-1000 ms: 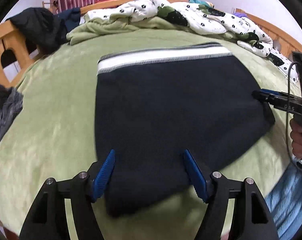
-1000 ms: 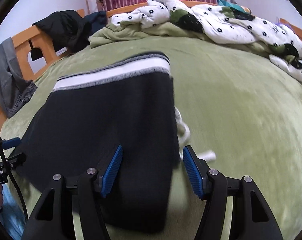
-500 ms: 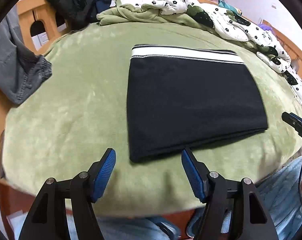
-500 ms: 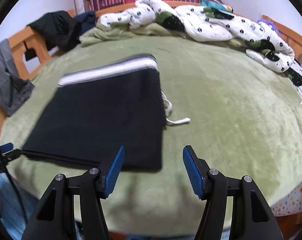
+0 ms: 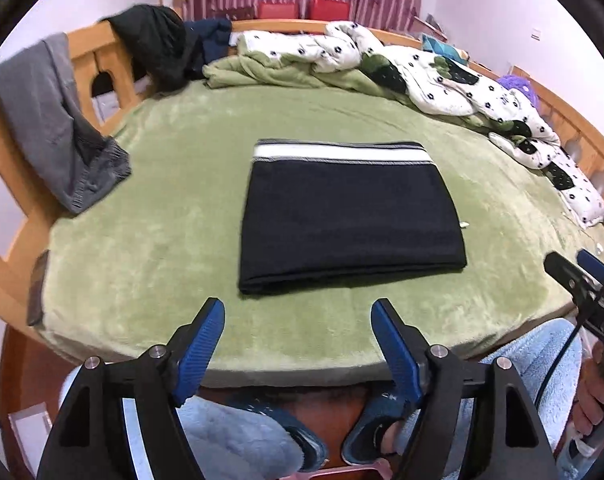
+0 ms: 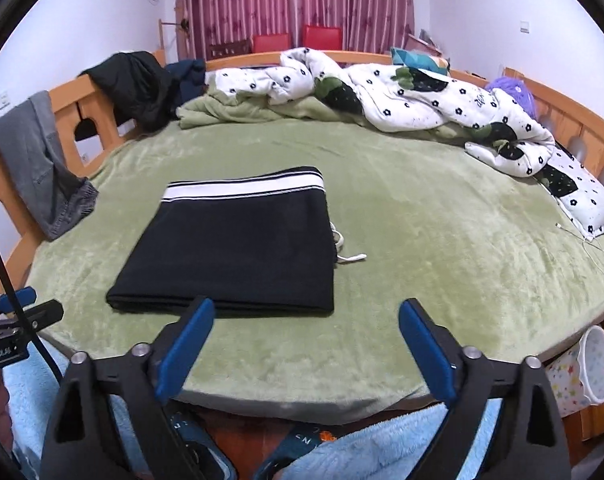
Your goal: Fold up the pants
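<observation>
On the green bed (image 5: 149, 216), mid-blanket: pants (image 5: 350, 216), black, folded into a flat rectangle, white-striped waistband at the far edge, white drawstring (image 6: 348, 254) trailing from the right side. Left claw (image 5: 297, 346) and right claw (image 6: 306, 346): both empty, jaws opening, hovering off the near bed edge, clear of the cloth. Fold appears complete; best finished by tucking the drawstring under and leaving the stack undisturbed.
</observation>
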A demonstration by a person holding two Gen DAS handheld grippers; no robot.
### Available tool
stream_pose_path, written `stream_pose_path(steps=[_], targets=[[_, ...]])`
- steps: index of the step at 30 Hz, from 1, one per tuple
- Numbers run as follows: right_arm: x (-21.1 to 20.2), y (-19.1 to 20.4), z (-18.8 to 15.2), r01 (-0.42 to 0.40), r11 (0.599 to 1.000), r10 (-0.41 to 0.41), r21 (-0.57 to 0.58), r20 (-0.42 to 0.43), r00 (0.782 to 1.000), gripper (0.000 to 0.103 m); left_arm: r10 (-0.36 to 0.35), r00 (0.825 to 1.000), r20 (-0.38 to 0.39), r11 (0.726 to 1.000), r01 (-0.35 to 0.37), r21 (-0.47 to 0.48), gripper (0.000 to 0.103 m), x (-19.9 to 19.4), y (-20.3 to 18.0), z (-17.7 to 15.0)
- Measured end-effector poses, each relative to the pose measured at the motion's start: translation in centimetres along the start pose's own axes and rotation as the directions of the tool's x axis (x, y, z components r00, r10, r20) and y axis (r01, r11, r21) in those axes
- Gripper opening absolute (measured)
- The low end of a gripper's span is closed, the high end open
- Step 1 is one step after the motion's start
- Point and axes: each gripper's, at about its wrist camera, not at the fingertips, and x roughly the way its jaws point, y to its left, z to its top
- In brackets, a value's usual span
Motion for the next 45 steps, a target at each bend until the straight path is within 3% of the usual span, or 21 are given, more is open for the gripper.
stream_pose_path(steps=[9, 45], targets=[[-0.8, 0.0, -0.8, 0.041, 0.999, -0.041, 0.002, -0.006, 0.999, 0.096, 0.033, 0.999, 0.016, 0.999, -0.032, -0.017, 0.077, -1.3, 0.6, -0.5], [0.3, -0.8, 0.2, 0.094, 0.995, -0.094, 0.039, 0.0, 0.996, 0.096, 0.001, 1.0, -0.024, 1.0, -0.001, 0.002, 0.077, 1.5, -1.0, 0.5]])
